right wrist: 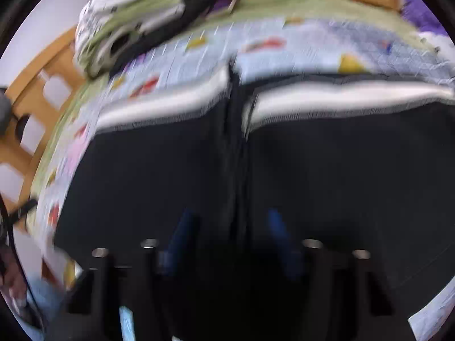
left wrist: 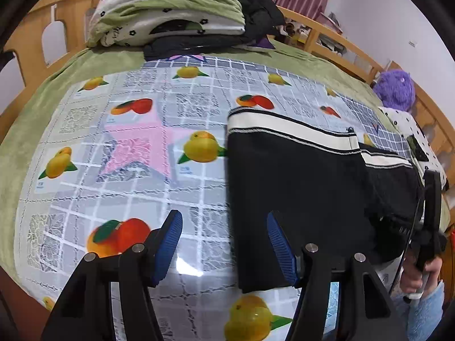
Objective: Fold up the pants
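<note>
The black pants (left wrist: 298, 193) are spread on the fruit-print cloth (left wrist: 119, 153), right of its pink star (left wrist: 139, 150), both the left gripper (left wrist: 224, 244) and right gripper (right wrist: 227, 238) spread wide and empty — a single layer may be pinched and the fold skewed.

Two close wrist views — shared black pants (left wrist: 298, 193).

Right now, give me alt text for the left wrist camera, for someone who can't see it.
The open left gripper hovers over a fruit-print cloth on a bed, its right blue pad at the left edge of black pants with a white striped band. Behind sit folded bedding and a purple plush toy.
</note>
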The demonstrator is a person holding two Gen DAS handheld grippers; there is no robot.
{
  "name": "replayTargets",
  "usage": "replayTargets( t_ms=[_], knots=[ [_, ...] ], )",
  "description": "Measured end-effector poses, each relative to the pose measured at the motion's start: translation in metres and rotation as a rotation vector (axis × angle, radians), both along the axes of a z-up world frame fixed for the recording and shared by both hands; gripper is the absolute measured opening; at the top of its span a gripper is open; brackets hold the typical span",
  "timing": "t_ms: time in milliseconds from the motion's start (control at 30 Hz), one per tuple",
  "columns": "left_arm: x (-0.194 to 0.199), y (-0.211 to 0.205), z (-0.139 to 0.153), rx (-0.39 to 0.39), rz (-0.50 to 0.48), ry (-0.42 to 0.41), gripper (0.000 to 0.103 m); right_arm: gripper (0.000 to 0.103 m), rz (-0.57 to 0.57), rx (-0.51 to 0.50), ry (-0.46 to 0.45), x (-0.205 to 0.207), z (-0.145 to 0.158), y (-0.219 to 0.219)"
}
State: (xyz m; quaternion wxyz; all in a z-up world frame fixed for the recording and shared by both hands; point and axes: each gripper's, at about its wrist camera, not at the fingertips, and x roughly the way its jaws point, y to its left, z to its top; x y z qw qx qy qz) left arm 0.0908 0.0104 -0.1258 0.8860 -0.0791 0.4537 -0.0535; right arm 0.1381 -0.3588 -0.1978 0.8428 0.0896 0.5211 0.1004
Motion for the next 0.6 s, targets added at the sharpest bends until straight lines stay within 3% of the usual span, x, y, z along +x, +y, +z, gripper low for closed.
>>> replayTargets(
  t_ms=[67,133,167,200,233,300,333,367,400,533,600],
  knots=[
    [0.001,-0.008,0.000,0.010,-0.010,-0.001,0.060,0.026,0.021,0.004,-0.051,-0.012,0.001,0.001],
    [0.000,-0.015,0.003,0.026,-0.016,-0.009,0.060,0.025,0.034,0.078,-0.064,-0.018,0.008,-0.008],
    [0.000,-0.018,0.005,0.030,-0.019,-0.015,0.060,0.027,0.026,0.101,-0.048,-0.018,0.007,-0.014],
    [0.000,-0.020,0.006,0.033,-0.022,-0.021,0.060,0.043,0.016,0.105,-0.030,-0.018,0.004,-0.017],
    [-0.001,-0.022,0.007,0.037,-0.023,-0.026,0.060,0.045,0.005,0.112,0.012,-0.016,-0.005,-0.020],
    [-0.001,-0.026,0.007,0.046,-0.023,-0.027,0.060,0.047,0.008,0.111,-0.001,-0.018,-0.007,-0.017],
    [-0.001,-0.027,0.005,0.051,-0.023,-0.024,0.060,0.041,0.014,0.104,-0.005,-0.018,-0.006,-0.014],
    [-0.002,-0.028,0.005,0.055,-0.022,-0.021,0.060,0.028,0.038,0.104,-0.006,-0.018,-0.007,-0.009],
    [-0.002,-0.029,0.003,0.060,-0.021,-0.017,0.060,0.024,0.050,0.111,-0.006,-0.020,-0.008,-0.006],
    [-0.011,-0.028,0.006,0.061,-0.024,-0.032,0.060,0.021,0.009,0.367,-0.041,-0.032,0.013,-0.045],
    [-0.014,-0.028,0.006,0.050,-0.034,-0.040,0.060,0.024,0.006,0.362,-0.007,-0.039,0.011,-0.054]
  ],
)
